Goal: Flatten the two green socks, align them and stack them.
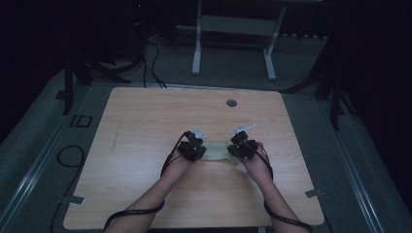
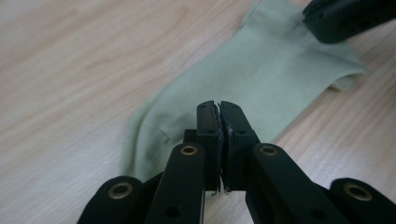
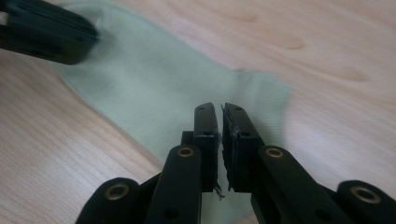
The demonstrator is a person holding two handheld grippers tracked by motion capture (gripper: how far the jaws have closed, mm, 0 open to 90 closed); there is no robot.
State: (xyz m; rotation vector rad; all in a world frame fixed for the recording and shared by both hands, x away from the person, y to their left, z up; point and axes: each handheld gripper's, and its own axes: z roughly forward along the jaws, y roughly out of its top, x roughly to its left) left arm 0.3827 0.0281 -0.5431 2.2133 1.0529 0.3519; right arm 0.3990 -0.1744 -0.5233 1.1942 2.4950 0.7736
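Left hand-held gripper: jaws pressed together over one end of pale green sock, nothing seen between them. Right hand-held gripper: jaws nearly together (thin slit left) over other end. Sock lay flat on wooden worktop, between both grippers.

One pale green sock is counted on the one wooden counter. Two tools are seen over it, a left tool and a right tool. One round hole is counted in the counter's far edge.
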